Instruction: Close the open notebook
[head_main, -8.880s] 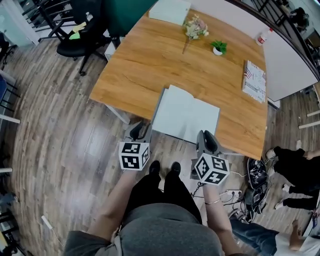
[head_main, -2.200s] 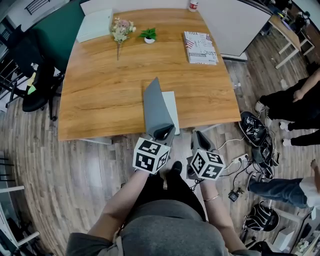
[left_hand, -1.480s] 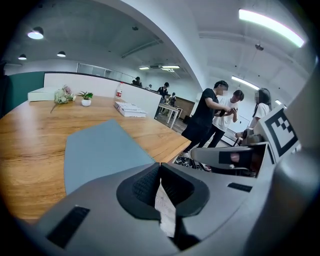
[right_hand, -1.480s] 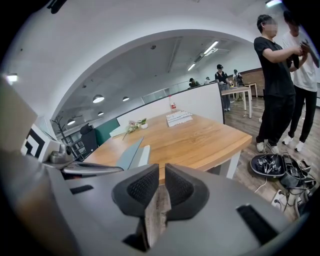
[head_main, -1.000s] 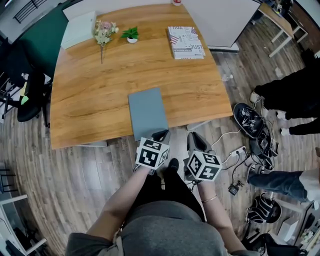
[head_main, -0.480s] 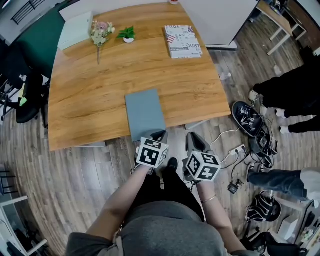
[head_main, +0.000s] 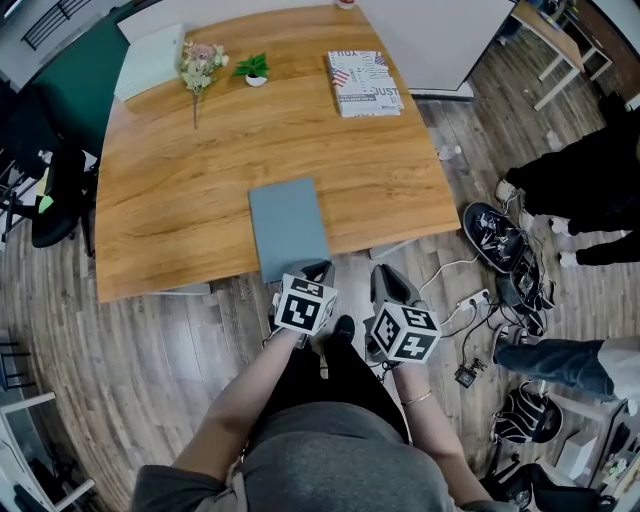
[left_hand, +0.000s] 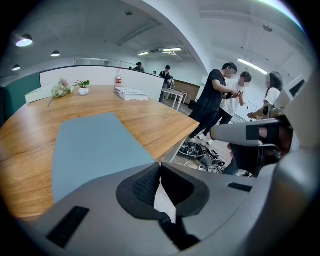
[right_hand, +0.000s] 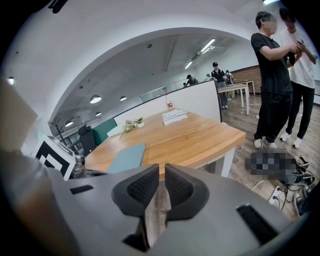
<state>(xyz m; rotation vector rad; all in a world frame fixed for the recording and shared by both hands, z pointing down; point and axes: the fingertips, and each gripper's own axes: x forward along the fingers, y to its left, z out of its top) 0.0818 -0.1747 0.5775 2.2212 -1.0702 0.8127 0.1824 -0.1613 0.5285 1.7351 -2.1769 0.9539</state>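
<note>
The notebook (head_main: 288, 228) lies closed and flat on the counter (head_main: 200, 170), its grey-blue cover up, at the near edge of the wood just left of the frame's centre. My left gripper (head_main: 316, 272) hangs right below the notebook's lower right corner. Its fingers (left_hand: 145, 186) are pressed together with nothing between them, and I cannot tell whether they touch the cover. My right gripper (head_main: 384, 282) sits a little further right, off the counter's edge and over the floor. Its fingers (right_hand: 142, 187) are drawn together too — only a thin slit shows, and it is empty. Toward the top of the frame a printed magazine (head_main: 364, 83), a small potted plant (head_main: 254, 68) and a flower sprig (head_main: 200, 62) rest well apart from the notebook.
</note>
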